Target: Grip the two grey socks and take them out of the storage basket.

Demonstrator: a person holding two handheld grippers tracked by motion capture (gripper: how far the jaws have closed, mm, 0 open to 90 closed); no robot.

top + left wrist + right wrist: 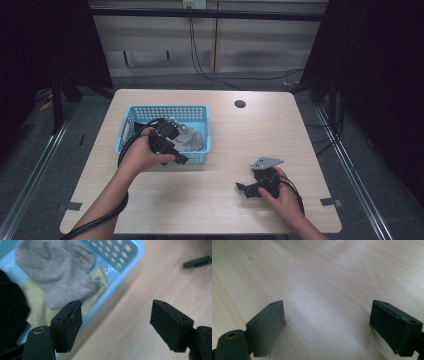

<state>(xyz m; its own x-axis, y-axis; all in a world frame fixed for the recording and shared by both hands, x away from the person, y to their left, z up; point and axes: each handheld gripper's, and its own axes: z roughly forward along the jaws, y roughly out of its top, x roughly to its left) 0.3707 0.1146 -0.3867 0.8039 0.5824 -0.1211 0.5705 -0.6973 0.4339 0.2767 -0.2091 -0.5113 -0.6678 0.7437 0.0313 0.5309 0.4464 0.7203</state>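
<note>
On the tabletop (pixel 210 200) stands a light blue basket (pixel 131 117) with cloths inside: a grey cloth (pixel 57 272) lies on a pale yellow one (pixel 40 307). The left hand-held gripper (pixel 172 150) is over the basket's near wall, with its jaws spread wide and nothing between them. The right hand-held gripper (pixel 248 188) is low over bare wood, well apart from the basket, also released and empty.
</note>
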